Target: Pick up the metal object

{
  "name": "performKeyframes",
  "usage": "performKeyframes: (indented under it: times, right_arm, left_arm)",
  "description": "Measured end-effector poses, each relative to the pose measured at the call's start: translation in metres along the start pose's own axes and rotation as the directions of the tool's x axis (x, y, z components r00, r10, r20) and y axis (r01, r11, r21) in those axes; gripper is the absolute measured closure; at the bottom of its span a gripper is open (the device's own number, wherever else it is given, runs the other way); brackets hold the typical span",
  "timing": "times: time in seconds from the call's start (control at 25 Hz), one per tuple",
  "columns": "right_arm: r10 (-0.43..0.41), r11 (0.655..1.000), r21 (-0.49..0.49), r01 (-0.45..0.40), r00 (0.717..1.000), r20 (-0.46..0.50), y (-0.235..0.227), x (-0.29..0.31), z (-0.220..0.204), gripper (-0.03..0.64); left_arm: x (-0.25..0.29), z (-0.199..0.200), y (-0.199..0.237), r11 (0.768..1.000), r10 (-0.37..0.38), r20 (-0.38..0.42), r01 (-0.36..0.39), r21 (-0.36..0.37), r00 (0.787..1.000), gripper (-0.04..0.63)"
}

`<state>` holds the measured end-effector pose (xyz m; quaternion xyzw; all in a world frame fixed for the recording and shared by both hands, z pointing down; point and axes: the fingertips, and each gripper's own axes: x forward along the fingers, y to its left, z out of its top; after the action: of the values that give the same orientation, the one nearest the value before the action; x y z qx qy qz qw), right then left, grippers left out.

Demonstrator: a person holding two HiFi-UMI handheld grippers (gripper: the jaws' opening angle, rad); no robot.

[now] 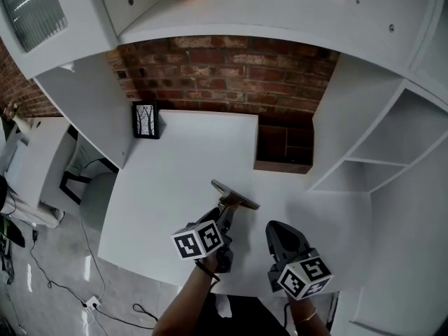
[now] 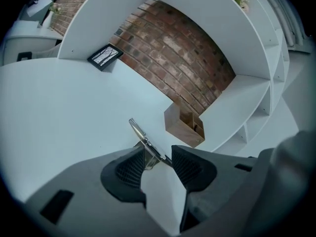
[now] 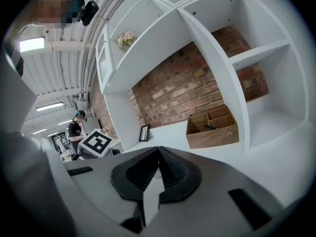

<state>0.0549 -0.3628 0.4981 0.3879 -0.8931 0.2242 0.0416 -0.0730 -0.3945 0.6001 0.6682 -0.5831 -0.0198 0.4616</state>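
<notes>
The metal object (image 1: 235, 196), a thin silvery bar with a brass-coloured piece under it, is at the middle of the white desk (image 1: 189, 166). My left gripper (image 1: 226, 218) reaches it from the near side. In the left gripper view the bar (image 2: 144, 138) runs slantwise into the narrow gap between the jaws, and my left gripper (image 2: 158, 161) is shut on it, both pads touching. I cannot tell if it rests on the desk. My right gripper (image 1: 274, 229) sits just to the right, shut and empty (image 3: 158, 174).
A wooden organiser box (image 1: 283, 149) (image 2: 183, 125) (image 3: 212, 127) stands at the back right against the brick wall. A small framed picture (image 1: 145, 120) (image 2: 105, 56) leans at the back left. White shelves rise on the right (image 1: 378, 152). The desk's left edge drops to the floor.
</notes>
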Motion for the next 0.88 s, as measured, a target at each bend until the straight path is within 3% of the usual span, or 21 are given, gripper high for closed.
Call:
performKeyframes:
  times: [0.4, 0.88]
  right_arm:
    - [0.005, 1.0, 0.029, -0.004, 0.999, -0.035, -0.02, 0.019, -0.002, 0.612]
    - [0.015, 0.999, 0.042, -0.014, 0.999, -0.044, -0.021, 0.025, -0.002, 0.612]
  left_arm:
    - [0.033, 0.003, 0.009, 0.989, 0.015, -0.038, -0.02, -0.148, 0.999, 0.446]
    - [0.042, 0.005, 0.008, 0.96, -0.027, -0.042, 0.014, -0.279, 0.999, 0.544]
